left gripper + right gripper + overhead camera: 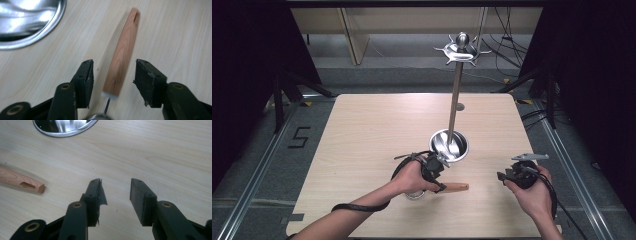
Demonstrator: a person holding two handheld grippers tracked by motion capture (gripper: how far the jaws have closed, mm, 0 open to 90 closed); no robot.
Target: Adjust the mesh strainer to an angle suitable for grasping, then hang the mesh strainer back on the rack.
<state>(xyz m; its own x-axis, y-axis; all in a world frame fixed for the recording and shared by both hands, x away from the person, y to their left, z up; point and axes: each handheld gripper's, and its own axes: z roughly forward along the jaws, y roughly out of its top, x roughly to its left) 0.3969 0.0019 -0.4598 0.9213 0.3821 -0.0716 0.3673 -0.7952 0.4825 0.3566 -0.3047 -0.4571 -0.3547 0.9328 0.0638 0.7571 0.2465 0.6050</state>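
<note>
Wooden handle (122, 52): light, stiff, smooth; grip mid-length
Left gripper (113, 80): jaws apart, straddling handle, untouched
Right gripper (116, 200): jaws apart, empty

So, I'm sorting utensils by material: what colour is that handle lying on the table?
Reddish-brown wood grain handle, clearest in the left gripper view.

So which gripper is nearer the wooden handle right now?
Left. The left gripper is right over the wooden handle, jaws open either side of it. The right gripper sits open, off beyond the handle's slotted end.
</note>
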